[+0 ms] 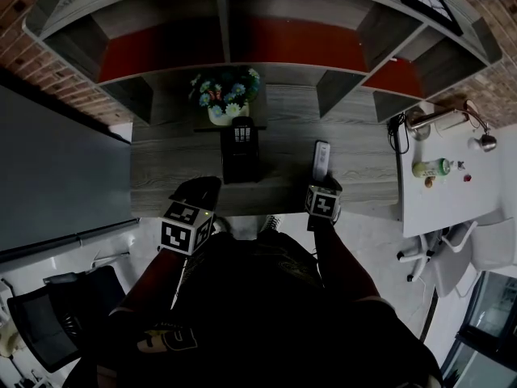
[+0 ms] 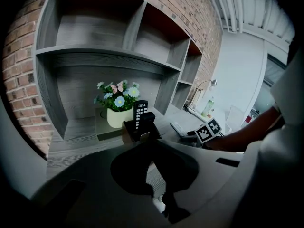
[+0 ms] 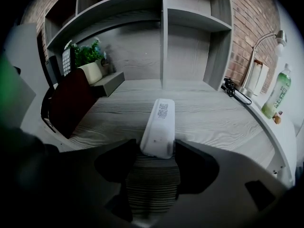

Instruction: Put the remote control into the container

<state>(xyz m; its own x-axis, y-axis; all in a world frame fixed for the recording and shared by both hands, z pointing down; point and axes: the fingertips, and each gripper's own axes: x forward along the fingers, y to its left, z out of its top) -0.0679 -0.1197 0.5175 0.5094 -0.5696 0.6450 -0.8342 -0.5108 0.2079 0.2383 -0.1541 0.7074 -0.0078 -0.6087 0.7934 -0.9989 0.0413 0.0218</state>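
Nearest, the left gripper hangs over the front of the grey wood-grain desk with its jaws closed on nothing. The right gripper has its jaws spread wide on either side of the near end of the slim white remote control, which lies flat on the desk pointing away from the person, unclamped. Farther back and to the left stands the dark box-shaped container, with a black button remote on end in it, and behind that a white pot of flowers sits beneath the grey shelf unit
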